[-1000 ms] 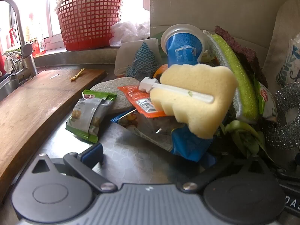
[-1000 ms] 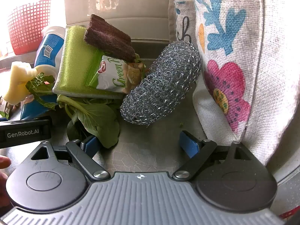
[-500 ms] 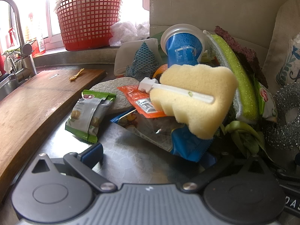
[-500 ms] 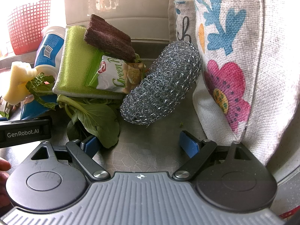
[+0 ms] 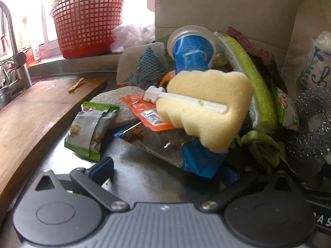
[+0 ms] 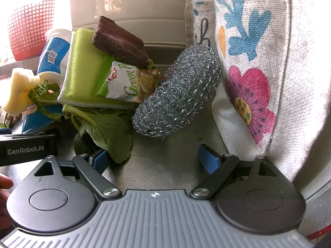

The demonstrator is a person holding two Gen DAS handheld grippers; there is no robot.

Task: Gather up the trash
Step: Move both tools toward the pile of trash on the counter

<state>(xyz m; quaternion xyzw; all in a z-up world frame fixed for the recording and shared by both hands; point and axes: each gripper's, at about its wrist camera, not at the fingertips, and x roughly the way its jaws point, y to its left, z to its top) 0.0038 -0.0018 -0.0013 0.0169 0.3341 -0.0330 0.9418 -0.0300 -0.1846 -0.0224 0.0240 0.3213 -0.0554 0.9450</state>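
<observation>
A heap of trash lies on the steel counter. In the left wrist view I see a yellow sponge with a white handle [image 5: 206,107] on top, a blue cup [image 5: 192,55] on its side, a green snack packet [image 5: 91,128], an orange wrapper [image 5: 149,113] and a blue chip bag [image 5: 198,161]. My left gripper [image 5: 165,171] is open just short of the heap, and the chip bag covers its right fingertip. My right gripper [image 6: 154,159] is open on bare counter, a short way in front of a steel-wool ball [image 6: 180,95]. A green pea packet [image 6: 128,80] and a bok choy leaf [image 6: 105,132] lie to the left.
A floral canvas bag [image 6: 258,72] stands close on the right. A green cloth [image 6: 82,68] and a brown scouring pad [image 6: 120,41] lean on the back wall. A wooden board [image 5: 31,113], a faucet [image 5: 18,62] and a red basket [image 5: 86,16] are at the left.
</observation>
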